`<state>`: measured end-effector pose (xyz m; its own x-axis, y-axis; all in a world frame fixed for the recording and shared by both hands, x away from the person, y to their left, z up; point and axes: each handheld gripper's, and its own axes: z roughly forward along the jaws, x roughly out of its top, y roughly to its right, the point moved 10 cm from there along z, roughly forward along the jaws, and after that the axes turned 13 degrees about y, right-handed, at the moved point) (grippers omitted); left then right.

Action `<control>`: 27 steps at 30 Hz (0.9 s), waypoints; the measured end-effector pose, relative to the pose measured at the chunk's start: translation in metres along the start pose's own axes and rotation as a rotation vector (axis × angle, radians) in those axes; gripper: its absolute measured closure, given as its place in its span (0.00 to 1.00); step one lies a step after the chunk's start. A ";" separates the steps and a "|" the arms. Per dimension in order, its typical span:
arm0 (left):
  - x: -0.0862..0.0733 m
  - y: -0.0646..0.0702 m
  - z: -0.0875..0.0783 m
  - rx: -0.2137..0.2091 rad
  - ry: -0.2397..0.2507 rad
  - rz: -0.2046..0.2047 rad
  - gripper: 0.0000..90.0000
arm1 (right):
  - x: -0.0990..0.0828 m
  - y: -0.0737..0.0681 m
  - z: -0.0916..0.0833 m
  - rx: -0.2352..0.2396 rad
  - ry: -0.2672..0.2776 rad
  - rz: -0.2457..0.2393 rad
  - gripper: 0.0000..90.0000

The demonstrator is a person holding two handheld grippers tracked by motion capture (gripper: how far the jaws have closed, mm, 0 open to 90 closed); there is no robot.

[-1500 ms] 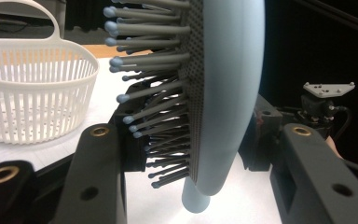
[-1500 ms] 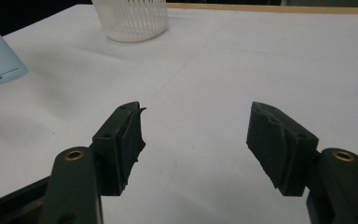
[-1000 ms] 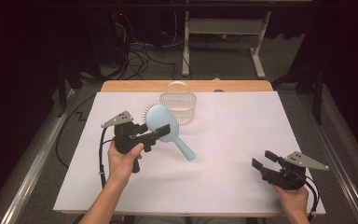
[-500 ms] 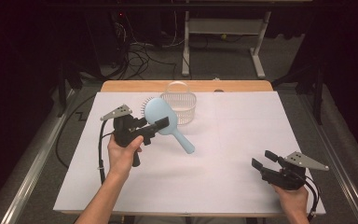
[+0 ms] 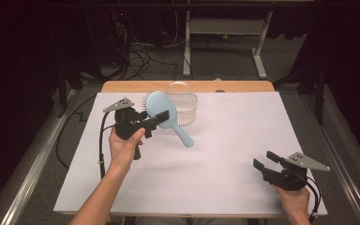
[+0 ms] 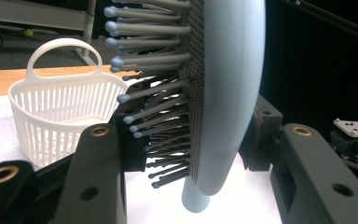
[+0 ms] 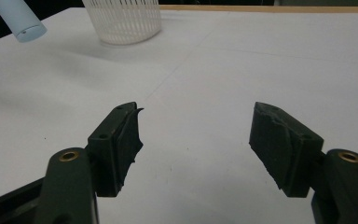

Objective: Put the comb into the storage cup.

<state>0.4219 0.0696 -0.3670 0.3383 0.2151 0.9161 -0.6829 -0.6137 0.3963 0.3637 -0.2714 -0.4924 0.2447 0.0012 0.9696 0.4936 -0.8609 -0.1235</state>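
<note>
Hairbrush [image 5: 161, 110] transport: our left gripper [image 5: 157, 120] clamps its head at upper left beside the basket [image 5: 185, 107]; right gripper [image 5: 266, 161] jaws gape empty. Next we lower it in.

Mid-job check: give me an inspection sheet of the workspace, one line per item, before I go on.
Surface: white sheet over a wooden table, bare in the middle.
Job's things: light blue hairbrush lifted off the sheet, its handle pointing down towards it; white slatted basket upright at the far edge.
Clutter: nothing seen on the sheet.
Grippers: left tool shut on the hairbrush, head between the jaws, bristles against one pad; right tool open, nothing between the jaws, low at the near right corner.
Cables: a black cable trails from the left tool; loose cables lie on the floor beyond.
Surroundings: dark room, grey frame legs behind the table.
</note>
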 end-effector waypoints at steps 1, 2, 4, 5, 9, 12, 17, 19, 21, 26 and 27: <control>0.000 0.000 0.000 0.000 0.000 0.000 0.58 | 0.000 0.000 0.000 0.000 0.000 0.000 0.37; 0.001 -0.001 0.001 0.003 0.000 0.002 0.58 | 0.000 0.000 0.000 0.000 0.002 0.001 0.37; 0.004 -0.002 0.003 0.009 0.003 0.003 0.58 | 0.000 0.000 0.000 0.001 0.002 0.002 0.37; 0.005 -0.002 0.003 0.009 0.007 0.002 0.58 | 0.000 0.000 0.000 0.002 0.002 0.001 0.37; 0.009 -0.005 0.007 0.017 0.013 -0.005 0.59 | 0.000 -0.001 0.000 0.004 0.000 -0.001 0.37; 0.012 -0.007 0.010 0.025 0.017 -0.008 0.59 | 0.000 0.000 0.000 0.003 0.001 -0.001 0.37; 0.016 -0.012 0.015 0.038 0.024 -0.016 0.59 | 0.001 0.000 -0.001 -0.003 0.005 0.001 0.37; 0.017 -0.014 0.017 0.047 0.021 -0.011 0.59 | 0.001 0.000 -0.001 -0.004 0.005 0.000 0.37; 0.019 -0.016 0.019 0.055 0.018 -0.004 0.59 | 0.001 0.000 -0.001 -0.004 0.006 0.001 0.37; 0.029 -0.020 0.024 0.067 0.012 0.017 0.59 | 0.001 0.000 -0.001 -0.002 0.011 -0.004 0.37; 0.030 -0.021 0.025 0.070 0.013 0.016 0.59 | 0.001 -0.001 -0.001 -0.002 0.014 -0.009 0.37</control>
<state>0.4622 0.0702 -0.3494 0.3190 0.2140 0.9233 -0.6410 -0.6688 0.3765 0.3629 -0.2713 -0.4909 0.2284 0.0013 0.9736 0.4943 -0.8617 -0.1148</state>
